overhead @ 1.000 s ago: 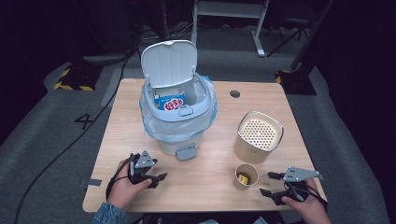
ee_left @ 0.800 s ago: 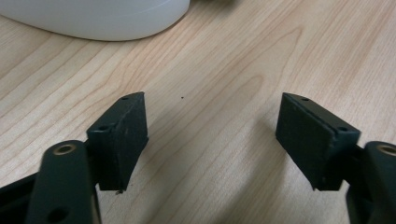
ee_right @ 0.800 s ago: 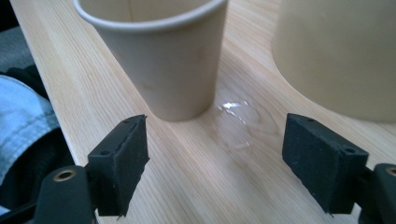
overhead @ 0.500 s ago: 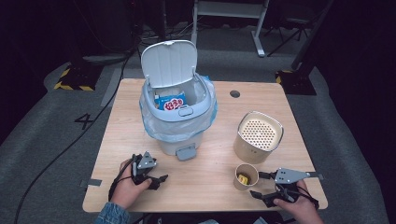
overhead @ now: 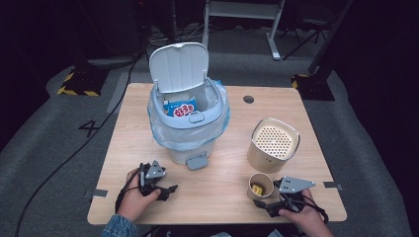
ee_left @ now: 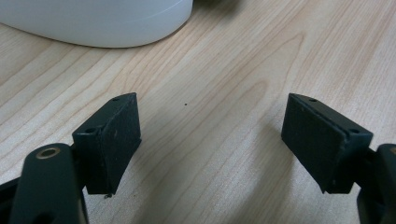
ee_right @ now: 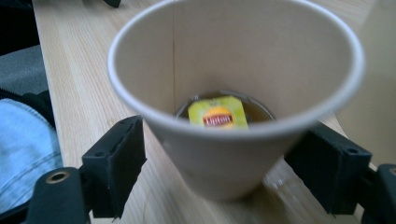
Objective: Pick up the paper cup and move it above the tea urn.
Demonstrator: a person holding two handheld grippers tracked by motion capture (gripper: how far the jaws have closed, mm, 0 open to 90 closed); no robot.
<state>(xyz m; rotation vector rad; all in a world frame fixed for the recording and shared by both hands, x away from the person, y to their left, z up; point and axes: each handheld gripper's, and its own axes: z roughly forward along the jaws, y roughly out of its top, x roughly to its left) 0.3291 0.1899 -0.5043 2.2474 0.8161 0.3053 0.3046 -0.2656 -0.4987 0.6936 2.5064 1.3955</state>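
A: What has changed at the right gripper [overhead: 269, 206]?

B: It has been brought in across the table [overhead: 222, 197] toward the paper cup [overhead: 261, 186]. A second ago it was seen well to the right of the cup; now the cup is bracketed by its jaws. In the right gripper view the cup wall [ee_right: 224, 163] is flanked by a black pad [ee_right: 116, 163] on each side.

A: Is the cup gripped?

B: Not yet, by the look of it. The jaws have just been opening and are spread wide, and a sliver of table can be seen between each pad and the cup wall. No squeeze is shown.

A: And inside the cup?

B: A yellow tea bag tag [ee_right: 218, 113] is seen at the bottom, apparently in a little liquid.

A: The left gripper [overhead: 165, 190]?

B: It is held low over bare wood in front of the bin [overhead: 190, 133], jaws also just opened wide, nothing between them.

A: What follows for the job?

B: The bin lid [overhead: 178, 66] is up, so the cup is probably meant to be closed on next and carried there. Since liquid may be held, it should be kept upright.
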